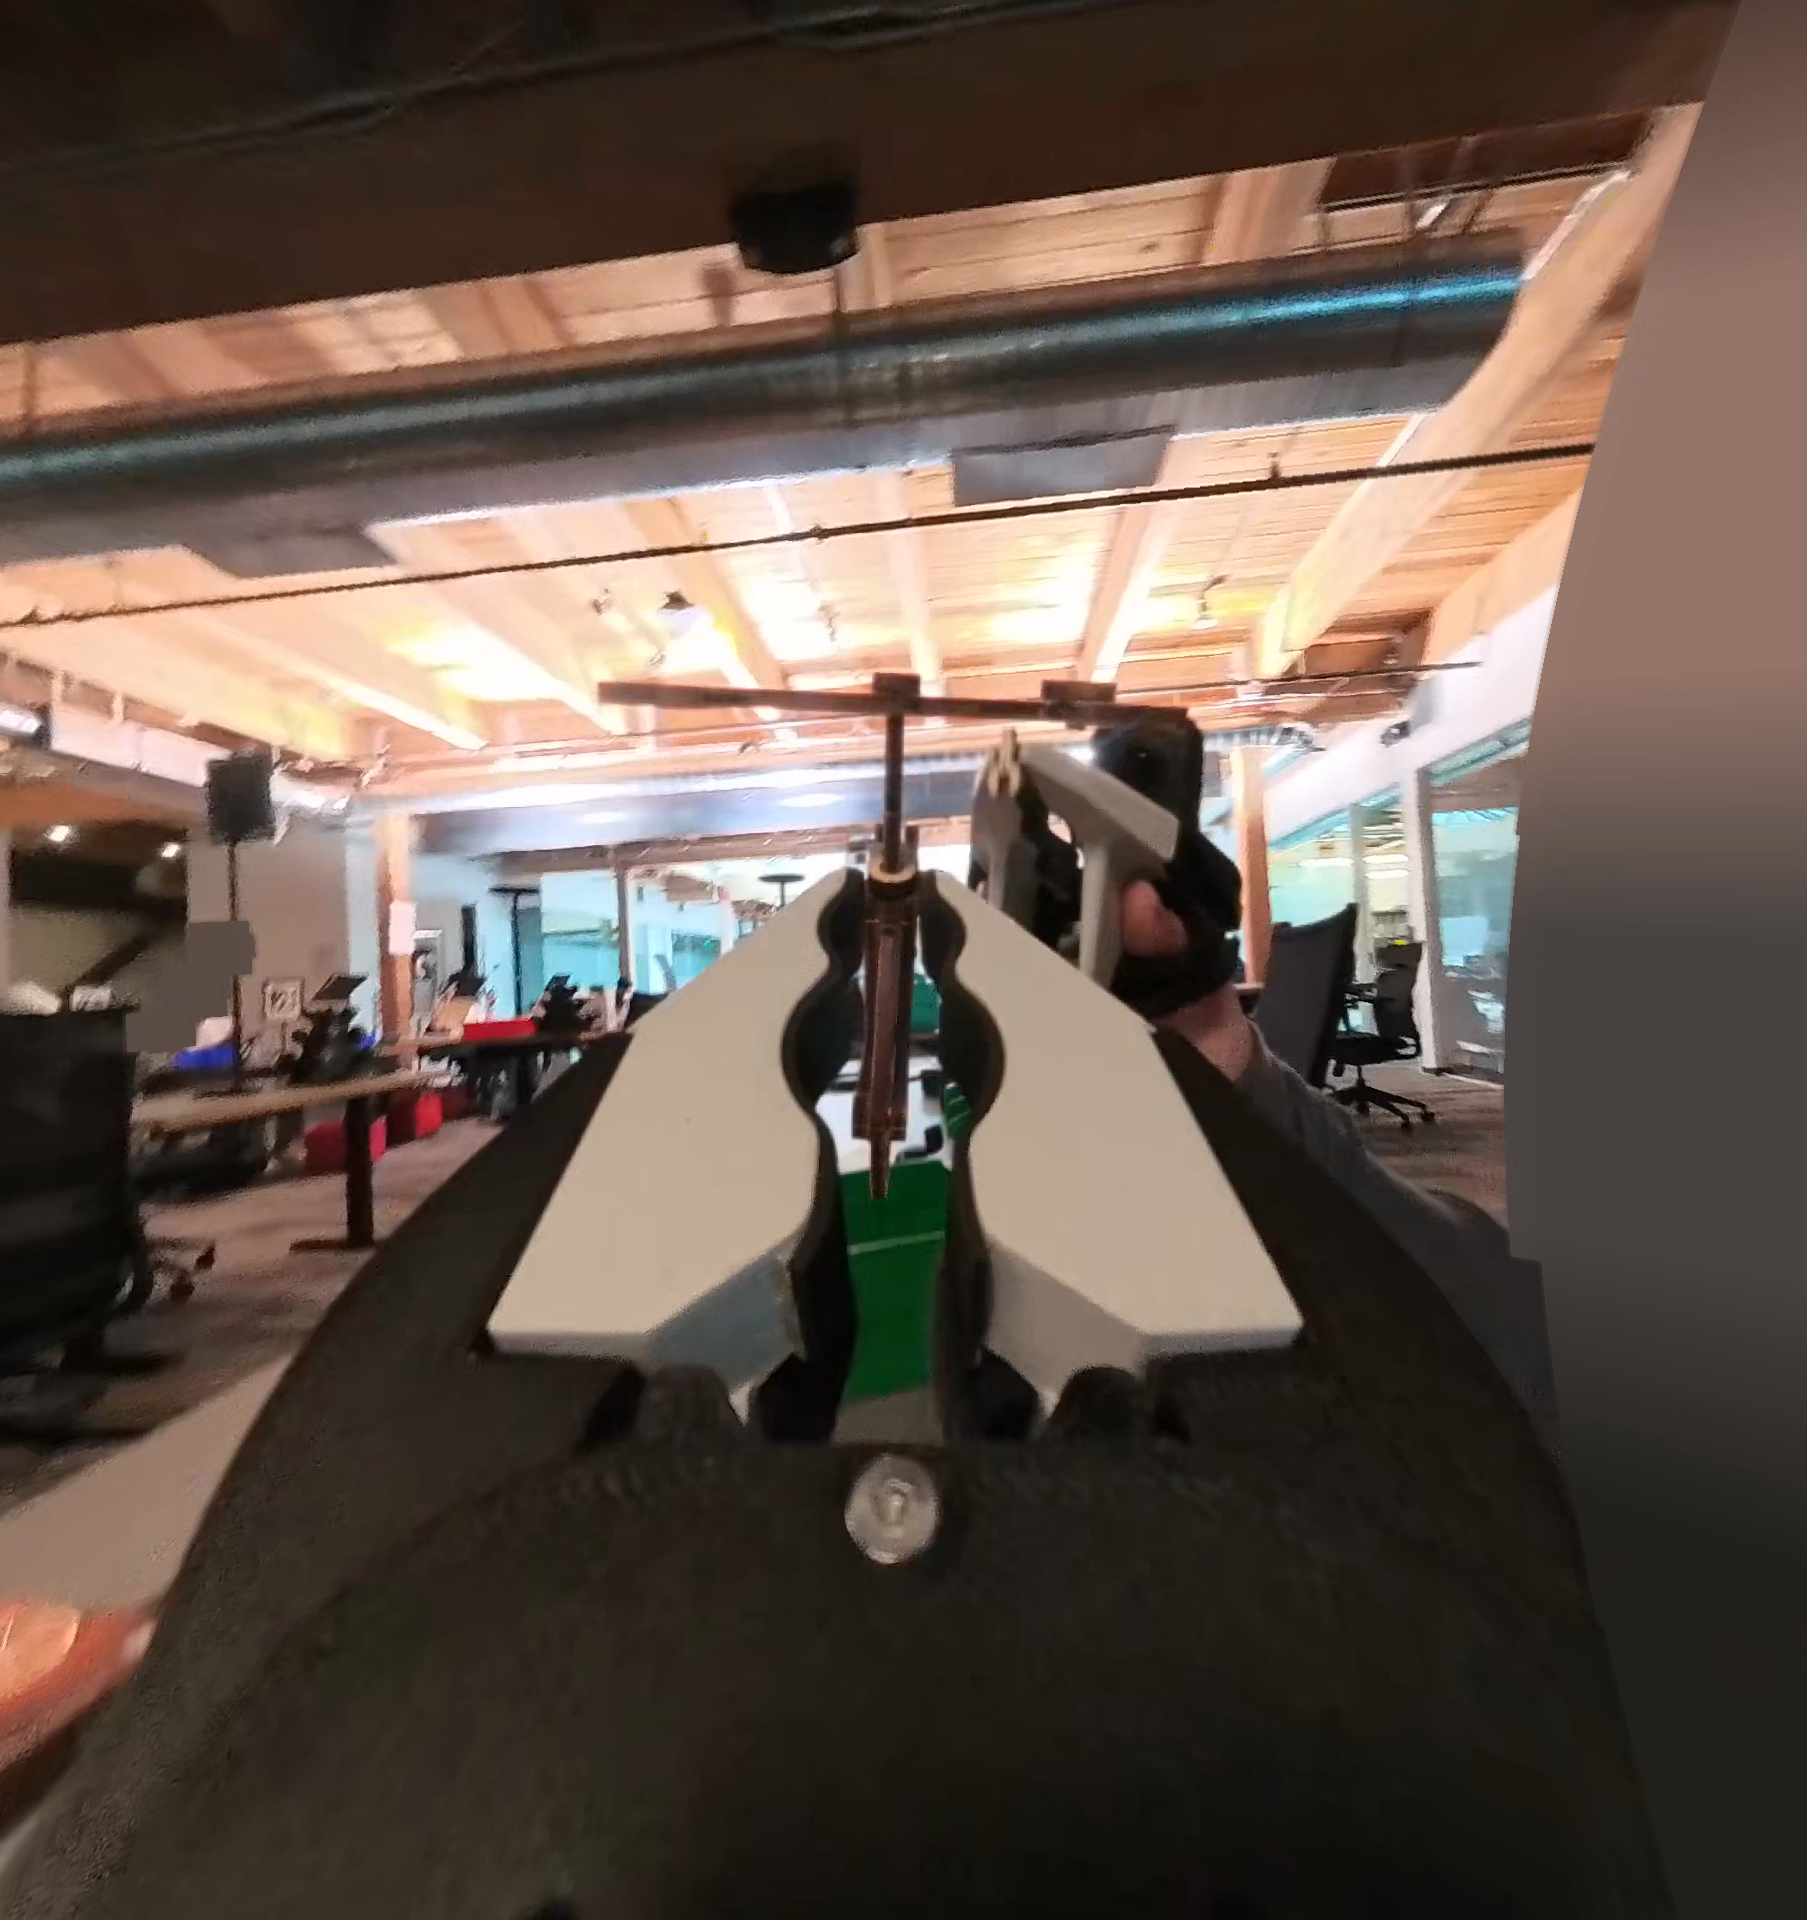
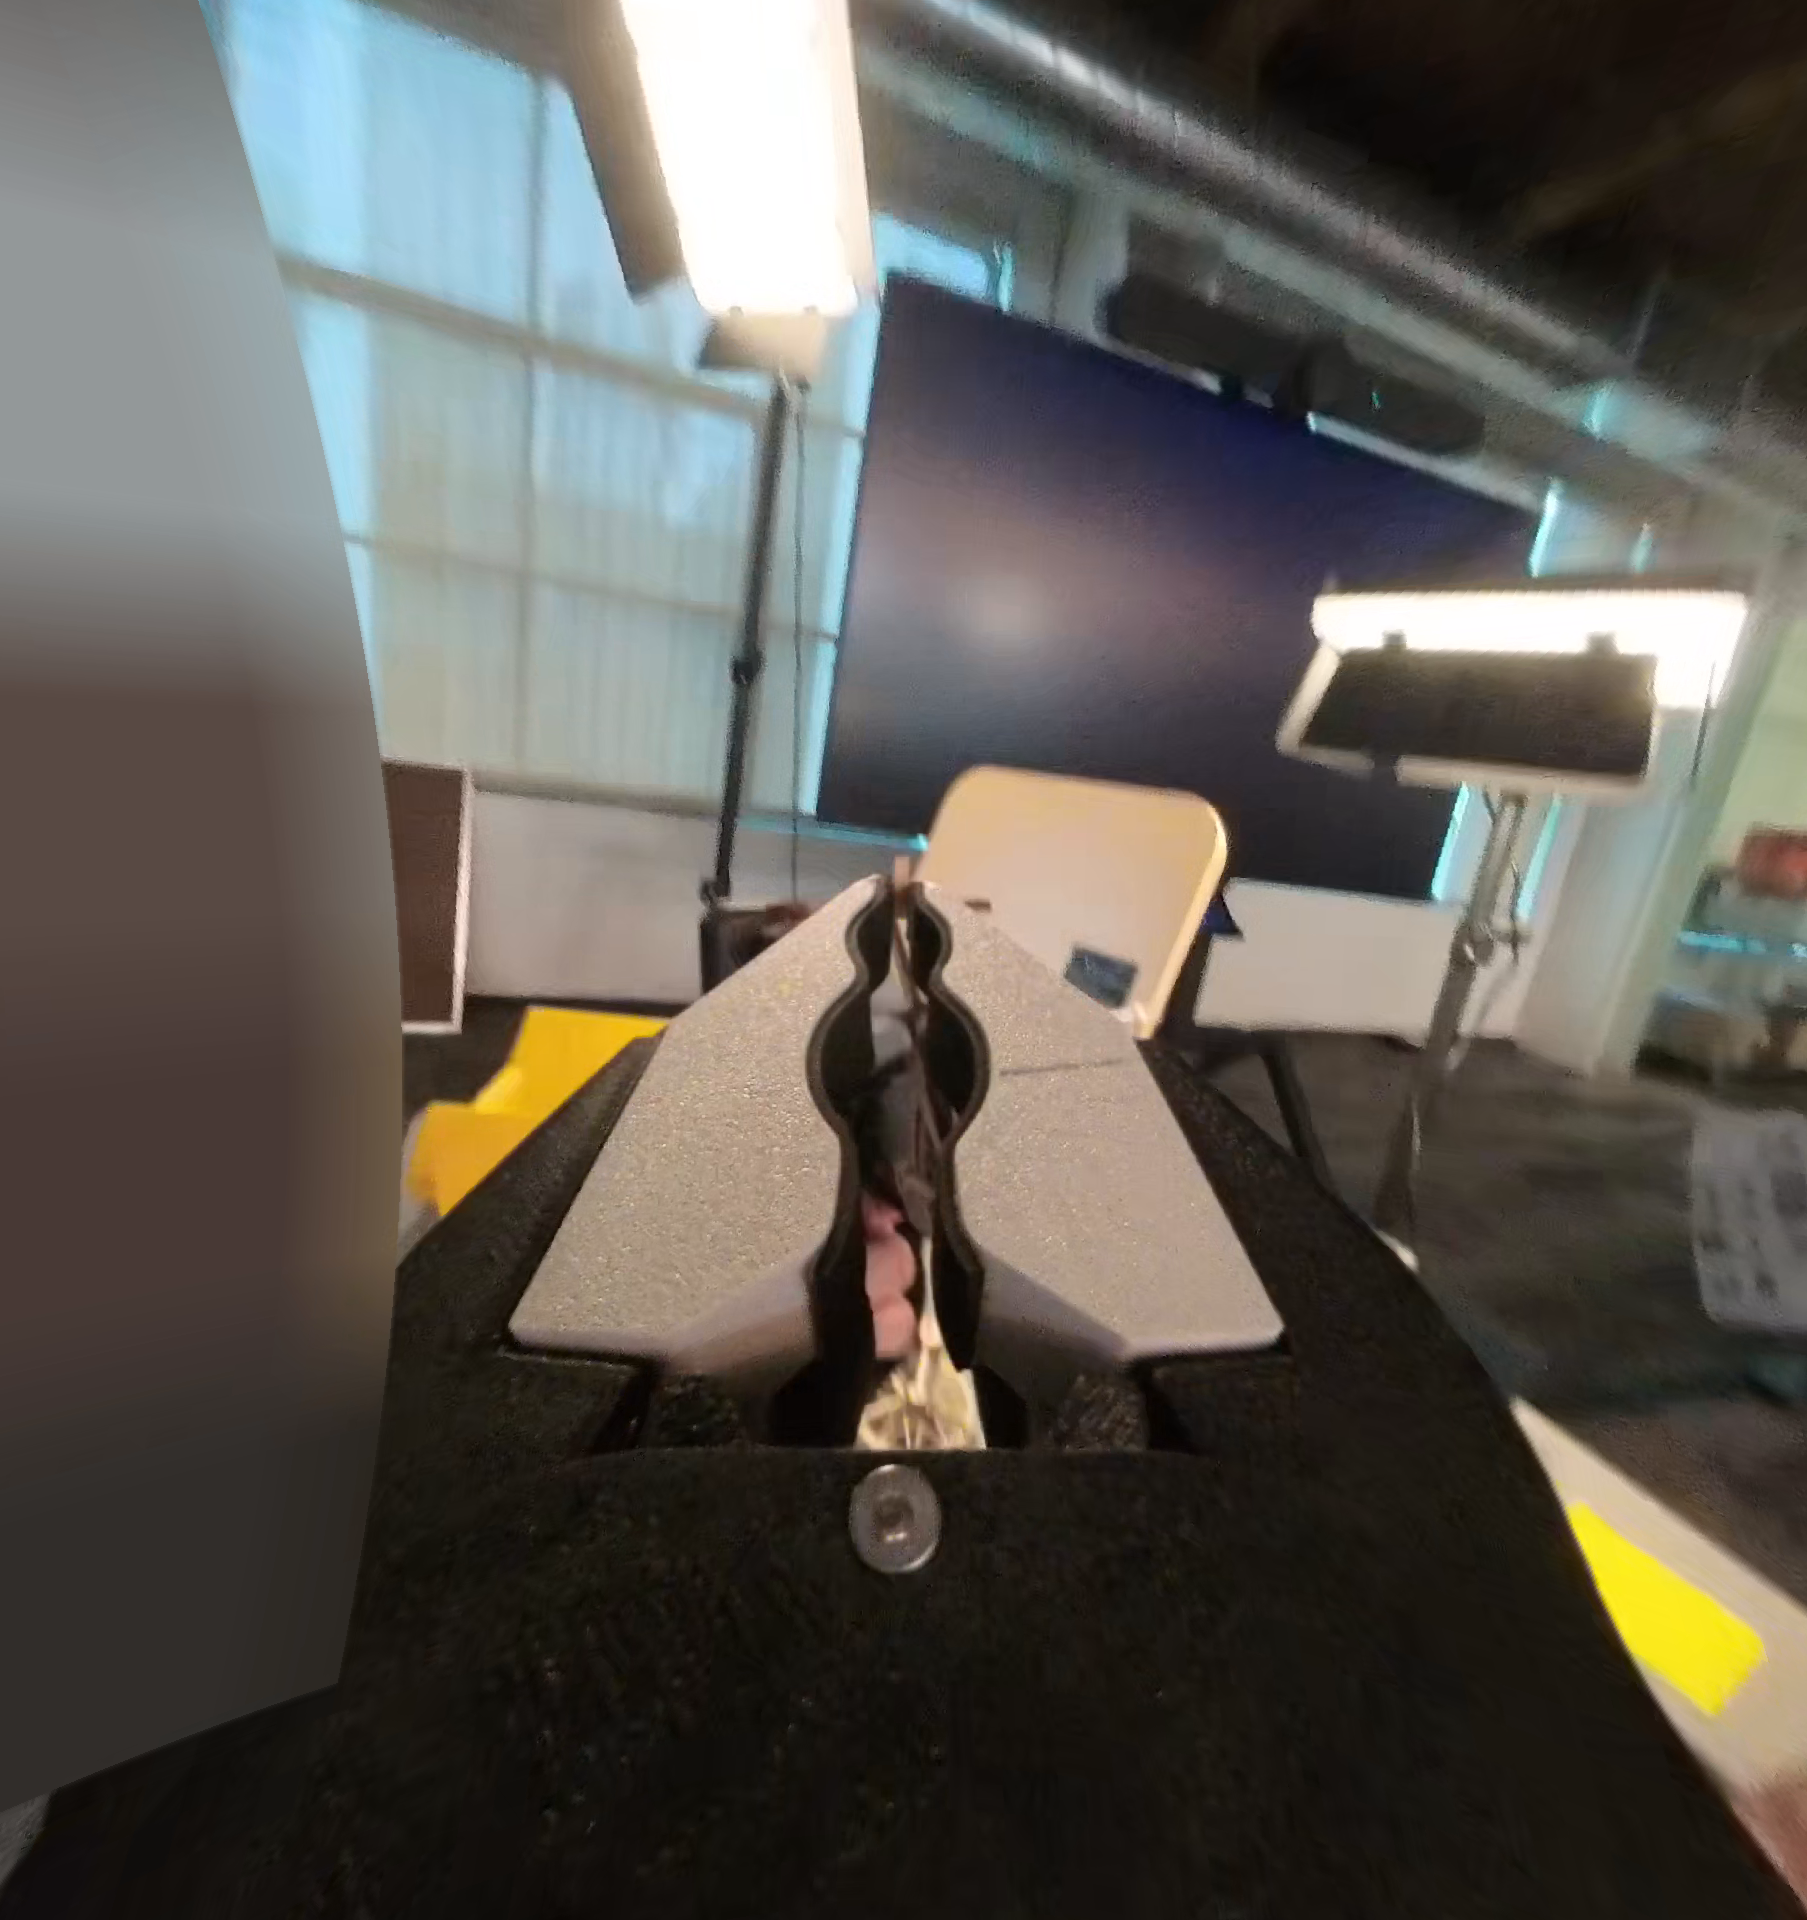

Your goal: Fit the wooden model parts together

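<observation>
My left gripper (image 1: 891, 883) is shut on a wooden model part (image 1: 891, 997), a thin upright stem held edge-on between the fingers. The stem rises above the fingertips to a long thin crossbar (image 1: 774, 700). My right gripper (image 1: 1005, 774), held by a gloved hand (image 1: 1179, 914), shows to the right, its tips just under the crossbar's right end with a small pale wooden piece at them. In the right wrist view the right gripper (image 2: 904, 885) is closed on a thin dark wooden piece (image 2: 918, 1029) seen edge-on; its shape is hidden.
Both grippers are raised in the air. A green block (image 1: 894, 1278) shows behind the left fingers. The right wrist view shows a beige folding chair (image 2: 1075, 862), a dark screen (image 2: 1138, 623), lamps on stands (image 2: 1481, 707) and yellow items (image 2: 566, 1049). The gap from one gripper's tips to the other's is roughly 6 cm.
</observation>
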The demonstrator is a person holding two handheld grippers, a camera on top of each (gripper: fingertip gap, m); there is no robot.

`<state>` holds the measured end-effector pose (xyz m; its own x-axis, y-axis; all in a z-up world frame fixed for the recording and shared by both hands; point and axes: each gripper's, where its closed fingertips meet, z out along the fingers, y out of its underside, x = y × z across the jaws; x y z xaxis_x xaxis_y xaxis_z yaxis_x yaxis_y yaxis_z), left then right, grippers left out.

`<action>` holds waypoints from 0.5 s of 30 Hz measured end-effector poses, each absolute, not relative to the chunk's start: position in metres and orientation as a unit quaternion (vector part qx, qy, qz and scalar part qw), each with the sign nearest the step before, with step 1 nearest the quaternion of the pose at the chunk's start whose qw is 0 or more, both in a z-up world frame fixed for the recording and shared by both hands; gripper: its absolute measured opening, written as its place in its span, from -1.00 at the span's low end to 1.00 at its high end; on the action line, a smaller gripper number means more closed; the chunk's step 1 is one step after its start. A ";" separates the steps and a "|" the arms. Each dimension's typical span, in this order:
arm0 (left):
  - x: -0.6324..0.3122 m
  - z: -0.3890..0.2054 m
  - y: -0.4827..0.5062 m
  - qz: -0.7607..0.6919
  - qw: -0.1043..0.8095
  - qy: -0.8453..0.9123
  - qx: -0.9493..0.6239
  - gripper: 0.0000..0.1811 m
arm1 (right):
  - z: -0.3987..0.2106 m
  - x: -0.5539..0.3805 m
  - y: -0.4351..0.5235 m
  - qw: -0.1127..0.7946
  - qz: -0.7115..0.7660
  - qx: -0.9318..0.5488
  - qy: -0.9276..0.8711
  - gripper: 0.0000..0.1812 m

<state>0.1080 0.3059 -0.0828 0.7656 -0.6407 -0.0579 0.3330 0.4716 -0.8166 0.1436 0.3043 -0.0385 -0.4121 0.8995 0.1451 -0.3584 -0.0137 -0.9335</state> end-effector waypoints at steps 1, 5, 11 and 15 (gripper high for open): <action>0.116 -0.071 0.305 -0.291 0.839 0.197 -0.416 -0.90 | -0.024 0.146 0.300 0.475 0.674 -0.246 -0.511 -1.00; 0.136 -0.044 0.303 -0.286 0.842 0.236 -0.392 -0.90 | 0.001 0.151 0.291 0.457 0.689 -0.226 -0.515 -1.00; 0.148 -0.033 0.303 -0.292 0.842 0.246 -0.381 -0.90 | 0.006 0.153 0.292 0.468 0.659 -0.229 -0.542 -1.00; 0.145 -0.035 0.303 -0.300 0.842 0.242 -0.378 -0.90 | -0.003 0.158 0.307 0.499 0.619 -0.250 -0.553 -1.00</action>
<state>0.1452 0.3034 -0.0349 0.7027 -0.6883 -0.1802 0.3222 0.5337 -0.7819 0.1581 0.3067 -0.0030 -0.3774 0.8937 0.2426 -0.3414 0.1092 -0.9335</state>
